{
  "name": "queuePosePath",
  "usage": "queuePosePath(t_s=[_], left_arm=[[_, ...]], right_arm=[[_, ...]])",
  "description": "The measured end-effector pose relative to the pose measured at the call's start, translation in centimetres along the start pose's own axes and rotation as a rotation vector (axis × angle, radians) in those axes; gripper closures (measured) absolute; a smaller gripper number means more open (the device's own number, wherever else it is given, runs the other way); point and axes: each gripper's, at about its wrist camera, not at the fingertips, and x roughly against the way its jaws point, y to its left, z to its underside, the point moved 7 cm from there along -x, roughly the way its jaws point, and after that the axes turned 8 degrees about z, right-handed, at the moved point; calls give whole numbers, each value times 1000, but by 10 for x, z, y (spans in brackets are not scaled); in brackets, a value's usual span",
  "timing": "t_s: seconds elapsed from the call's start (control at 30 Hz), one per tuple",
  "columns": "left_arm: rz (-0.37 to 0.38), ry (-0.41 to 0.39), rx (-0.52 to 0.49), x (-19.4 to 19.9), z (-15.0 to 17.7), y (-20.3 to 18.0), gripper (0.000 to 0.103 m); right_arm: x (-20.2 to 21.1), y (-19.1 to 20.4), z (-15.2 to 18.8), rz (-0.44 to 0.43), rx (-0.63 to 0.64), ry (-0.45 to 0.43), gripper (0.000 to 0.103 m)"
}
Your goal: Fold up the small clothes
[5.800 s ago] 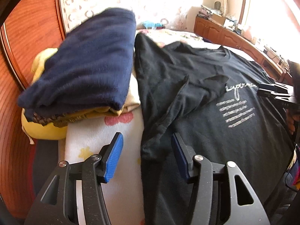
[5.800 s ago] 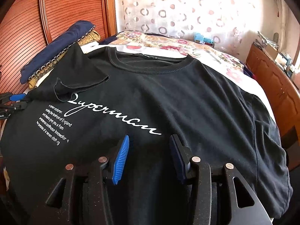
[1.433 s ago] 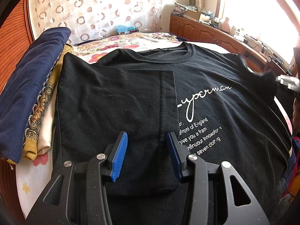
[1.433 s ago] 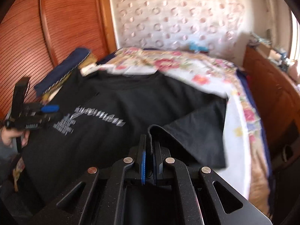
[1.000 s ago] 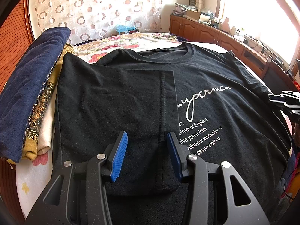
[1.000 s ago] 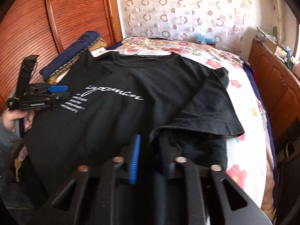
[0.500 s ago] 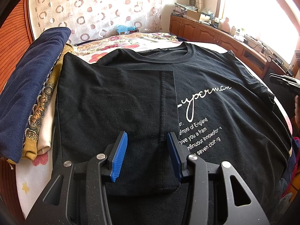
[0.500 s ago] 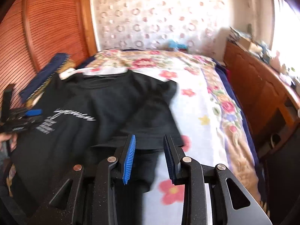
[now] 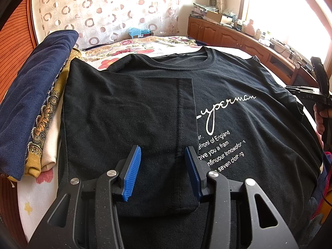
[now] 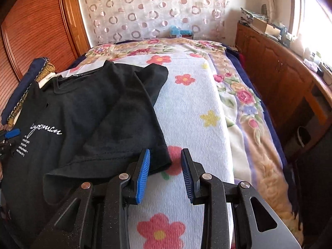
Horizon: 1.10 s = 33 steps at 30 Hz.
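Since a moment ago your right gripper [image 10: 165, 173] has let go of the sleeve [image 10: 116, 145] it was pinching and slid off to the shirt's outer edge; its fingers now stand spread over the bedspread [image 10: 186, 112], nothing between them, the sleeve hem just beside the left finger.

Item: black T-shirt [image 9: 228, 108], white lettering, lying face up and flat on the bed. One side panel is already folded in over the chest, its seam running between the fingers of your left gripper [image 9: 162, 171]. Those fingers are spread, hovering above the fold and holding nothing. The other sleeve lies turned in loosely on the body, not yet flat.

Handling: light, soft, limp cotton by the look of it; it will sag and drag wrinkles if lifted by one point. Judged best hold: the sleeve hem or shoulder seam on the unfolded side, pinched at the edge.

Surroundings: stack of folded clothes [image 9: 35, 103], navy on top, touching the shirt's far side; it crowds that edge. Wooden cabinets [image 10: 280, 78] stand well apart beside the bed. A circle-patterned curtain [image 10: 153, 10] hangs behind.
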Motion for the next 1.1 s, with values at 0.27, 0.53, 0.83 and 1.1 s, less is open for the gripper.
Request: queuePosePath(t_s=[0.27,0.53,0.83,1.1], left_arm=[[1,-1,1,0,0,0,58],[2,-1,1,0,0,0,58],[2,-1,1,0,0,0,58],[2,-2,1,0,0,-1,58]], right_arm=[[9,25,-7,-42,105,7,100],[42,78,-40,-144,172,-99,100],[32,129,-70,-244,232,-149,99],[44,109,-50,-210,216,-142,81]])
